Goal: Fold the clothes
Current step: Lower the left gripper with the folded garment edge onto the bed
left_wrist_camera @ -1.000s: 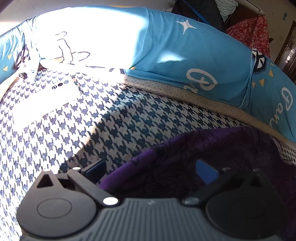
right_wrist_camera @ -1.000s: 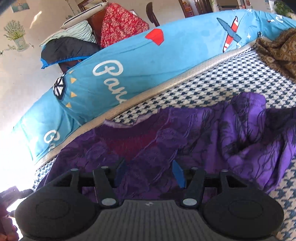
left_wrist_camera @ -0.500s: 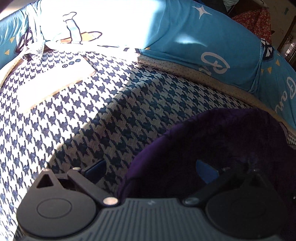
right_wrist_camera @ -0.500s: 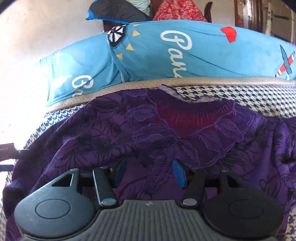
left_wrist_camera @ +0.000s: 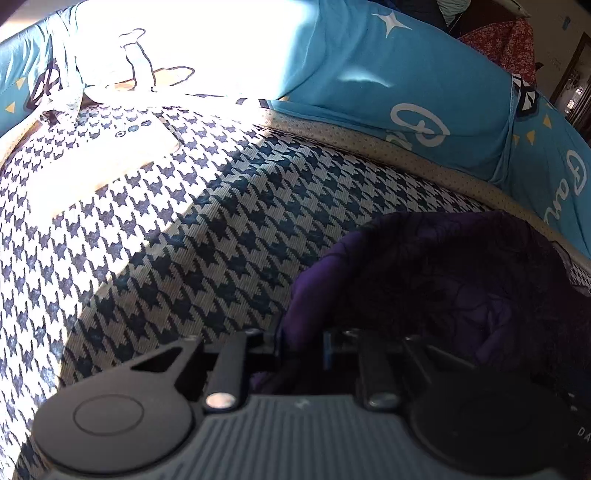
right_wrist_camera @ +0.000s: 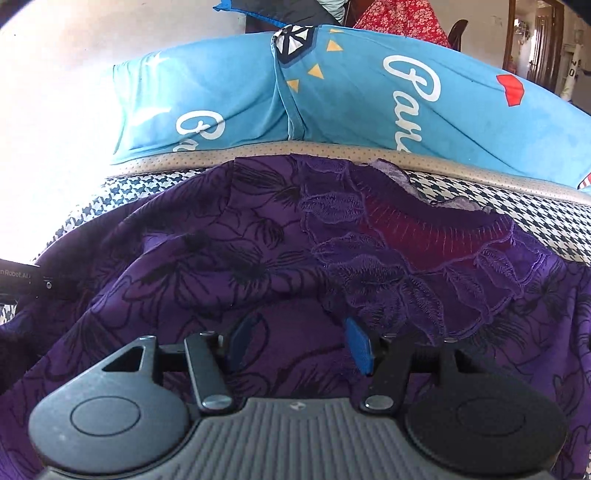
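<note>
A purple floral garment [right_wrist_camera: 258,258] with an embroidered neckline [right_wrist_camera: 436,236] lies spread on the houndstooth bed cover [left_wrist_camera: 221,229]. In the left wrist view its left edge [left_wrist_camera: 424,266] is bunched and raised. My left gripper [left_wrist_camera: 299,350] is shut on that edge, with fabric pinched between the fingers. My right gripper [right_wrist_camera: 299,345] is open just over the middle of the garment below the neckline. Its blue pads [right_wrist_camera: 358,347] stand apart with flat cloth under them. A black part of the left gripper [right_wrist_camera: 22,280] shows at the left edge of the right wrist view.
A white phone [left_wrist_camera: 110,155] lies in bright sunlight on the cover at the far left. Blue printed bolster pillows [right_wrist_camera: 369,96] line the back edge of the bed. Behind them are dark and red floral cloths [right_wrist_camera: 399,14].
The left gripper's jaws have shut on the garment's edge, which was lying between them. The right gripper has rolled and swung over the garment, so the neckline now lies ahead of it.
</note>
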The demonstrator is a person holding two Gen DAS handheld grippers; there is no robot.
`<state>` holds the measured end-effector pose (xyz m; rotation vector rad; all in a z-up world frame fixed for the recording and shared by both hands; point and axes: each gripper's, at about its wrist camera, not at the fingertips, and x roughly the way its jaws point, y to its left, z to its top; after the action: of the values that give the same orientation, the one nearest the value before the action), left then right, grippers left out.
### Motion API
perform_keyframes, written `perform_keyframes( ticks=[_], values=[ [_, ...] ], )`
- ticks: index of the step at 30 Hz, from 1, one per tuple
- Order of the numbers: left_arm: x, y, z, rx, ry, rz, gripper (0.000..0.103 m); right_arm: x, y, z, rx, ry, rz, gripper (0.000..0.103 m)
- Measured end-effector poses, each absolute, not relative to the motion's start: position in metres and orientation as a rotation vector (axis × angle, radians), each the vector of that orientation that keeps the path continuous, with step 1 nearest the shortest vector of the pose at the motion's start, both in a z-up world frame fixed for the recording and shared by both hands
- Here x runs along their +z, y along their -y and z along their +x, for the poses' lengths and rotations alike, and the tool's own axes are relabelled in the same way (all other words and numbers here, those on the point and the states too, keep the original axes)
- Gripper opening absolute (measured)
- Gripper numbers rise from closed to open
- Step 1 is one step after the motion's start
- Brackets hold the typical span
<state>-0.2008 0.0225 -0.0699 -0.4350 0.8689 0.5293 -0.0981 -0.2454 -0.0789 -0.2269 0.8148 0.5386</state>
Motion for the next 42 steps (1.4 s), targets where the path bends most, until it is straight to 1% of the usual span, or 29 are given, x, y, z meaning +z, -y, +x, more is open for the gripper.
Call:
perform_keyframes(
  ticks=[1,2,5,8,9,10,12,14,15,16,17,18,22,25,29,32,42],
  values=[
    [-0.065,-0.018,-0.200,0.558,-0.844,-0.381,0.010,-0.079,0.245,-0.098,0.537,-0.817,-0.223,0.056],
    [-0.060,-0.016,-0.199,0.585,-0.816,-0.335,0.009,-0.079,0.245,-0.097,0.537,-0.816,-0.221,0.056],
    [-0.041,-0.014,-0.195,0.669,-0.723,-0.240,0.009,-0.078,0.245,-0.096,0.536,-0.813,-0.213,0.056],
    [-0.024,0.004,-0.192,0.768,-0.581,-0.015,0.009,-0.077,0.245,-0.095,0.536,-0.810,-0.206,0.056],
    [-0.020,0.012,-0.190,0.772,-0.546,0.056,0.016,-0.077,0.245,-0.095,0.536,-0.809,-0.204,0.056],
    [-0.019,0.014,-0.187,0.763,-0.550,0.074,0.026,-0.076,0.244,-0.095,0.536,-0.808,-0.201,0.056],
    [-0.019,0.010,-0.179,0.743,-0.600,0.007,0.040,-0.076,0.244,-0.094,0.536,-0.805,-0.197,0.056],
    [-0.021,0.001,-0.181,0.757,-0.630,-0.081,0.044,-0.075,0.244,-0.093,0.536,-0.803,-0.192,0.056],
    [-0.022,-0.001,-0.183,0.774,-0.638,-0.086,0.053,-0.075,0.244,-0.093,0.536,-0.802,-0.189,0.056],
    [-0.022,-0.002,-0.185,0.791,-0.647,-0.092,0.070,-0.075,0.244,-0.093,0.536,-0.801,-0.187,0.056],
    [-0.021,-0.004,-0.188,0.804,-0.644,-0.096,0.080,-0.074,0.244,-0.093,0.536,-0.800,-0.185,0.056],
    [-0.018,-0.005,-0.192,0.812,-0.630,-0.101,0.093,-0.074,0.245,-0.093,0.537,-0.800,-0.183,0.056],
    [-0.009,-0.013,-0.196,0.790,-0.606,-0.165,0.097,-0.073,0.246,-0.093,0.537,-0.797,-0.181,0.056],
    [-0.005,-0.025,-0.193,0.765,-0.621,-0.244,0.097,-0.072,0.246,-0.094,0.543,-0.800,-0.174,0.057],
    [-0.013,-0.045,-0.191,0.729,-0.667,-0.366,0.097,-0.070,0.247,-0.097,0.583,-0.782,-0.150,0.057],
    [-0.022,-0.053,-0.196,0.705,-0.706,-0.403,0.097,-0.067,0.245,-0.100,0.642,-0.775,-0.124,0.057],
    [-0.031,-0.038,-0.226,0.617,-0.802,-0.315,0.097,-0.066,0.234,-0.108,0.695,-0.756,-0.119,0.057]
  ],
)
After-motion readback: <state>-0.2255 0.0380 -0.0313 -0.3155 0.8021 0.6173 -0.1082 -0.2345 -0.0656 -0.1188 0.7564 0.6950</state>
